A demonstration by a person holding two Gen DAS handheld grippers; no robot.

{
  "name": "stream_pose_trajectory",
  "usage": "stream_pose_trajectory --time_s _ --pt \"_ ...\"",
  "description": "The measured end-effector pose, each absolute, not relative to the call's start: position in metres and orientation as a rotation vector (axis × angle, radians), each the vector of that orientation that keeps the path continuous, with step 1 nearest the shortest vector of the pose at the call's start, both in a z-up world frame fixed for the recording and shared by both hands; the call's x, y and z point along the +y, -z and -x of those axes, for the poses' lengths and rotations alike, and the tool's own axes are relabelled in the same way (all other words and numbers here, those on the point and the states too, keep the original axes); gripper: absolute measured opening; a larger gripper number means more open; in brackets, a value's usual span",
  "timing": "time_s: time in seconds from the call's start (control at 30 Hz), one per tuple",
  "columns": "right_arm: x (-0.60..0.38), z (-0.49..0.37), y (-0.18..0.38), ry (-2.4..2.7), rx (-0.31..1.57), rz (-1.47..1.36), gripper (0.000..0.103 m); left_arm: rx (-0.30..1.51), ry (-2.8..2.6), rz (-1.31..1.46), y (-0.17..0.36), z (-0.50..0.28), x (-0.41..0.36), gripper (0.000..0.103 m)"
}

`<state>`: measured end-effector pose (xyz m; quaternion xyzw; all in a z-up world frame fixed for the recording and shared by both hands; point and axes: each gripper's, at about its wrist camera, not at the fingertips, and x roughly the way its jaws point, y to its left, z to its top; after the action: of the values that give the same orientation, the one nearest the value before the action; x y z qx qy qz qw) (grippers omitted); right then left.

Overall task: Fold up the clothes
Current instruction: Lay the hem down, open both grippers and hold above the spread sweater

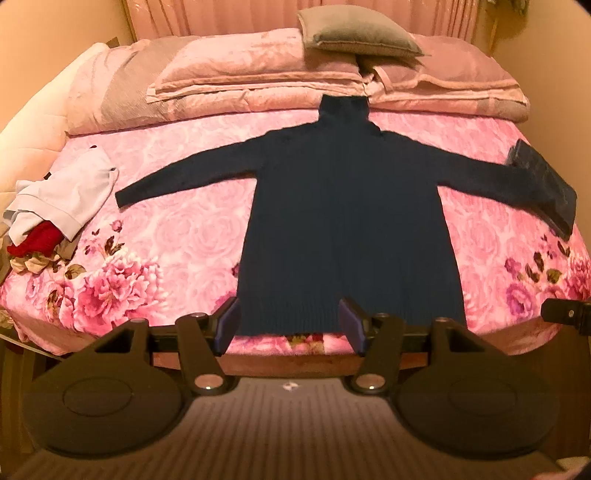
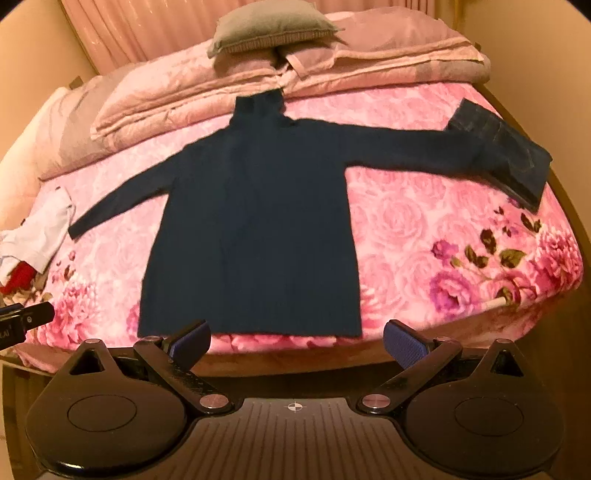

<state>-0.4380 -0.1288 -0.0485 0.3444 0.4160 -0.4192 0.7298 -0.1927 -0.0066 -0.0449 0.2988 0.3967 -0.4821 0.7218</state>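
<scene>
Navy knit sweater (image 1: 343,221) spread flat on bed (image 1: 177,236), sleeves out | soft, limp, likely stretches; pinch hem corners or cuffs | left claw (image 1: 290,325) open astride hem | right claw (image 2: 295,343) wide open, empty

— What sort of place is this?

— A bedroom in a home. A bed (image 1: 177,236) fills the frame, spread with a pink rose-print sheet.

— Anything else?

— Folded pink quilts (image 1: 255,70) and a grey pillow (image 1: 354,33) are stacked at the top, before a pink curtain (image 1: 221,14). A heap of clothes (image 1: 59,206) sits at the left edge, folded jeans (image 2: 502,155) at the right.
</scene>
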Motion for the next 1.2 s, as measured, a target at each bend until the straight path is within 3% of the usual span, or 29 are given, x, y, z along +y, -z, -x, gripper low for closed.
stream_pose_trajectory --time_s 1.2 --pt "-0.146 0.432 0.061 0.847 0.979 -0.740 0.102 0.892 1.018 -0.682 0.054 0.209 -0.018 0.058"
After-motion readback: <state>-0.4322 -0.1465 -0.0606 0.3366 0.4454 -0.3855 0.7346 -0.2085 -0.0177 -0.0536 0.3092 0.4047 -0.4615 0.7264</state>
